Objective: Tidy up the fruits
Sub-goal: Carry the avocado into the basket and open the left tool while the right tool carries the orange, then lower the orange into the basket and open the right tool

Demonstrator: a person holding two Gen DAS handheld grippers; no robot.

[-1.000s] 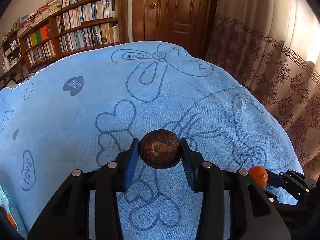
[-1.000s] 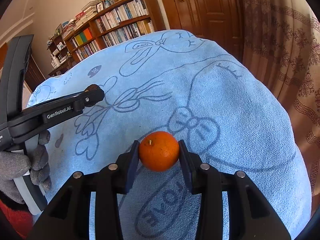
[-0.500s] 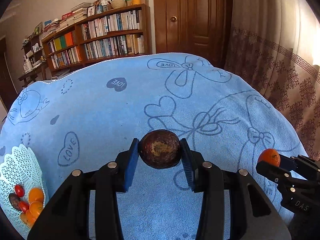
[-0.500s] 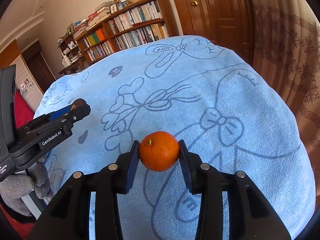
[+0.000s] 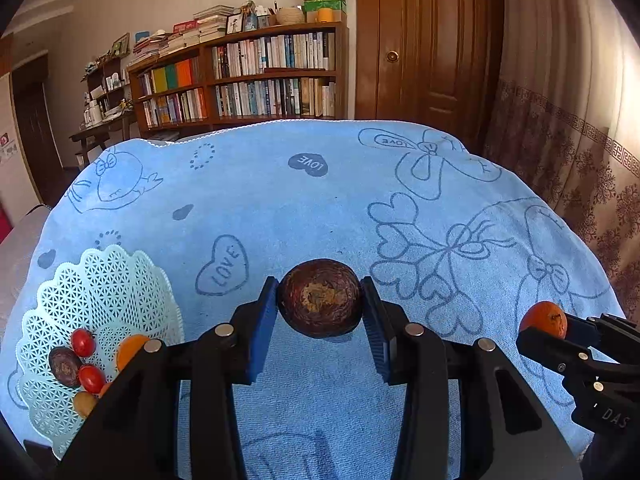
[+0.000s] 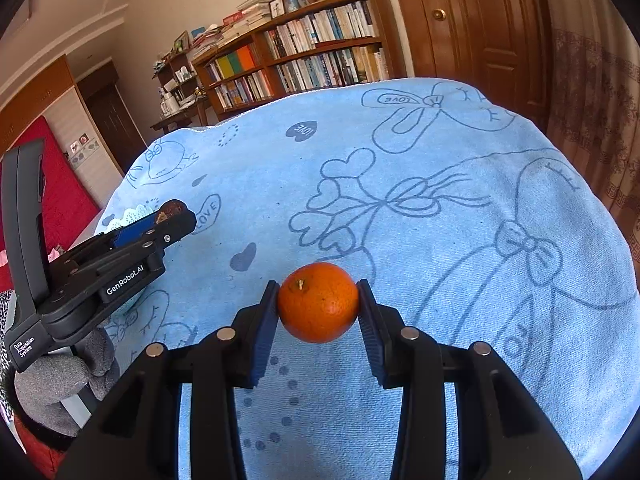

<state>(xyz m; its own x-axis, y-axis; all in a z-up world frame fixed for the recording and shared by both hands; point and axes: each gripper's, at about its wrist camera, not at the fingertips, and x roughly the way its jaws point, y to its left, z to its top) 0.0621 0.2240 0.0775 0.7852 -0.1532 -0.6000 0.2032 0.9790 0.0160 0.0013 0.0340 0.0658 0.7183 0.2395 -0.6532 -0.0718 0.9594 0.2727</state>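
My left gripper [image 5: 320,300] is shut on a dark brown wrinkled passion fruit [image 5: 320,298], held above the blue towel. A pale green lattice basket [image 5: 100,292] sits at the lower left of the left wrist view, holding red cherry tomatoes [image 5: 83,342], an orange fruit [image 5: 130,350] and another dark fruit [image 5: 64,366]. My right gripper [image 6: 318,304] is shut on an orange mandarin [image 6: 318,302]. The mandarin [image 5: 544,319] and right gripper also show at the right edge of the left wrist view. In the right wrist view the left gripper [image 6: 172,216] appears at the left, with the basket [image 6: 132,216] mostly hidden behind it.
A blue towel [image 5: 320,208] with heart and bow drawings covers the table. A bookshelf [image 5: 248,76] and a wooden door [image 5: 424,48] stand behind it, and a patterned curtain [image 5: 580,152] hangs at the right. A gloved hand [image 6: 60,376] holds the left gripper.
Both grippers have swung left with their fruits still held. The basket has come into the left wrist view and now shows more fully at the lower left.
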